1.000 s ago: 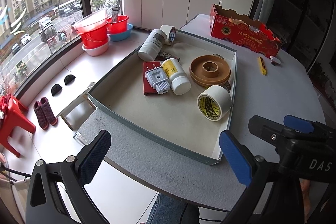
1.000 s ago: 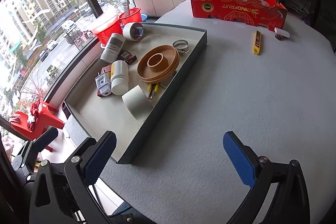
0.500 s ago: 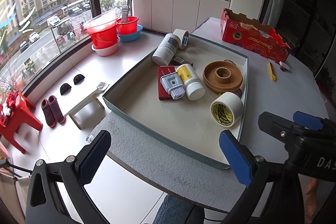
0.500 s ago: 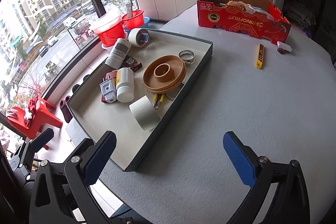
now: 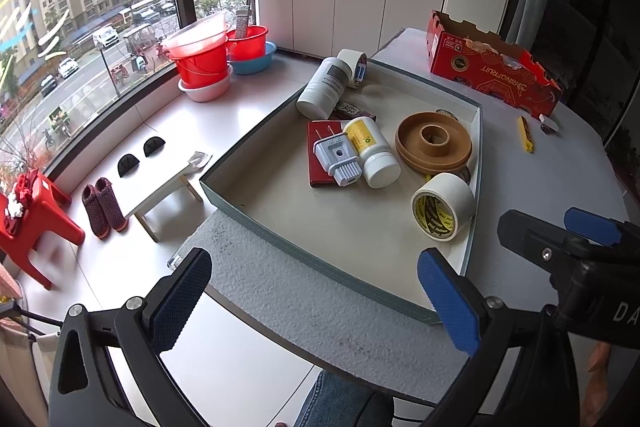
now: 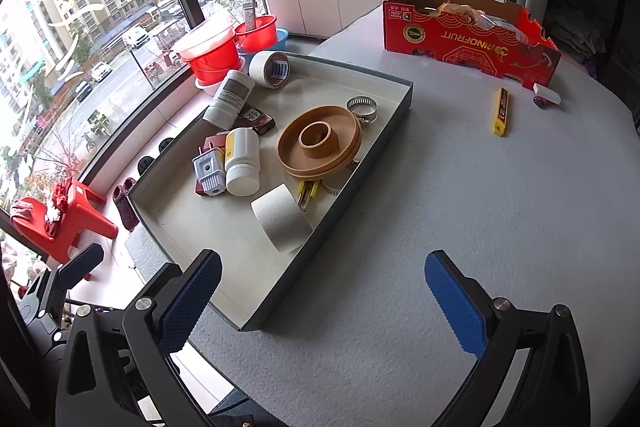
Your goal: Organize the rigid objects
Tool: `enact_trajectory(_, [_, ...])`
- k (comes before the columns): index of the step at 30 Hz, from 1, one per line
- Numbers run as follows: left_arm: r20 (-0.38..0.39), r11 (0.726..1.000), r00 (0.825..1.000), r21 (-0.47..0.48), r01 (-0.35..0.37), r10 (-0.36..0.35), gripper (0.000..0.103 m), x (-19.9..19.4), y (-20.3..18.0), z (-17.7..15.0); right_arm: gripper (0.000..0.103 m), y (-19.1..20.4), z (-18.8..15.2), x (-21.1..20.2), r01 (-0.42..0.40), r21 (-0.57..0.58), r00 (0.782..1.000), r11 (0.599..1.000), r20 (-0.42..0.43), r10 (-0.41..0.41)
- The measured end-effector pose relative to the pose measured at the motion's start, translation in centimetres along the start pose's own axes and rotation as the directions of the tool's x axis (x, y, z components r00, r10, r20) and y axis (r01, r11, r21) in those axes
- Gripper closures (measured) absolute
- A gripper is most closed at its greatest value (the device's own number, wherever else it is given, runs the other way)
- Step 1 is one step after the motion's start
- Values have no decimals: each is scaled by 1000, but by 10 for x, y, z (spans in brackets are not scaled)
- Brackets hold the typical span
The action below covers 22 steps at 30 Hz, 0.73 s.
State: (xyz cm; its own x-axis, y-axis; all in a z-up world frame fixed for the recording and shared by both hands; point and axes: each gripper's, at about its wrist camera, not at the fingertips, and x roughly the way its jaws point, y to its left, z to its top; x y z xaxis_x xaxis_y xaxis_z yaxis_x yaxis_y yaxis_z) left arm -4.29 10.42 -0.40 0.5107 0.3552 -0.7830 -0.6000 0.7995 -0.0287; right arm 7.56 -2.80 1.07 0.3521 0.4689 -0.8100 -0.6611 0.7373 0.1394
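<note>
- left gripper (image 5: 316,297): jaws spread wide, nothing between the blue pads (image 5: 182,301); hangs over the near table edge, short of the tray.
- right gripper (image 6: 320,303): jaws also spread wide, empty; over bare tabletop just beside the tray's near corner.
- tray (image 6: 360,163): shallow, grey-walled, on the white table (image 6: 500,227), holds most of the items.
- white tape roll (image 5: 442,205): on its side in the tray's near right corner, against the wall.
- brown round disc (image 5: 434,143): flat in the tray beyond that roll, raised hub in the middle; metal hose clamp (image 6: 362,105) just behind it.
- small white bottle (image 5: 372,151), yellow label, lying down mid-tray; grey plug adapter (image 5: 336,157) touching its side, both partly on a red flat box (image 5: 320,163).
- larger white bottle (image 5: 324,87) lying at the far left wall, second tape roll (image 5: 354,69) beside it in the far corner.
- yellow utility knife (image 6: 500,111): outside the tray, on the table, well apart from it, near the red cardboard box (image 6: 468,35).
- small white item (image 6: 546,94) near the knife, too small to identify.
</note>
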Motion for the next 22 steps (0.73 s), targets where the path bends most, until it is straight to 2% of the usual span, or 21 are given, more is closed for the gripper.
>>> enact_trajectory(16, [-8,1000,1000,-3,0,0,0,2,0,1,1,8,2,-1,-3,-26,1000,1000,1,3])
enact_trajectory(22, [11,1000,1000,-11,14,-14,0,-1,4,1,1,8,4,-2,-4,-20,1000,1000,8,4])
